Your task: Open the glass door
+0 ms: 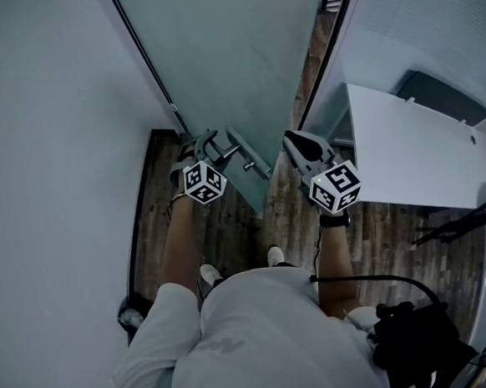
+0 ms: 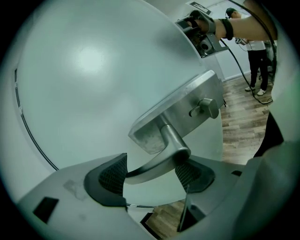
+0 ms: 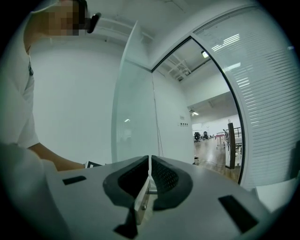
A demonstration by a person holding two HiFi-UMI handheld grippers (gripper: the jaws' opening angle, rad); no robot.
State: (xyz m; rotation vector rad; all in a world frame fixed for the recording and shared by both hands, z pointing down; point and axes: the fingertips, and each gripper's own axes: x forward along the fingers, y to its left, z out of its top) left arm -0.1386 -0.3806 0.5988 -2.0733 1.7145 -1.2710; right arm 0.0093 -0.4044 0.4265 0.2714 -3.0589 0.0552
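Nearest the lens, my left gripper (image 2: pixel 150 177) is clenched on the lever handle (image 2: pixel 161 161) of the glass door (image 2: pixel 93 70). The metal lever runs across the gap from one ribbed pad to the other. Just beyond it is the steel lock plate (image 2: pixel 183 110), fixed to the frosted pane, with a small thumb-turn (image 2: pixel 205 107) toward its far right end.

From the head view, the door stands ajar. Its free edge lies between my two grippers, above the wood floor (image 1: pixel 229 223). A pale wall runs along the left, and a white table (image 1: pixel 415 150) stands well off to the right.

My right gripper (image 3: pixel 149 176) is closed tight, pad against pad, and grasps nothing. It sits just right of the door's free edge and points level. Its own view shows the pane edge-on straight ahead, with a bright, open room far off through the doorway to the right.
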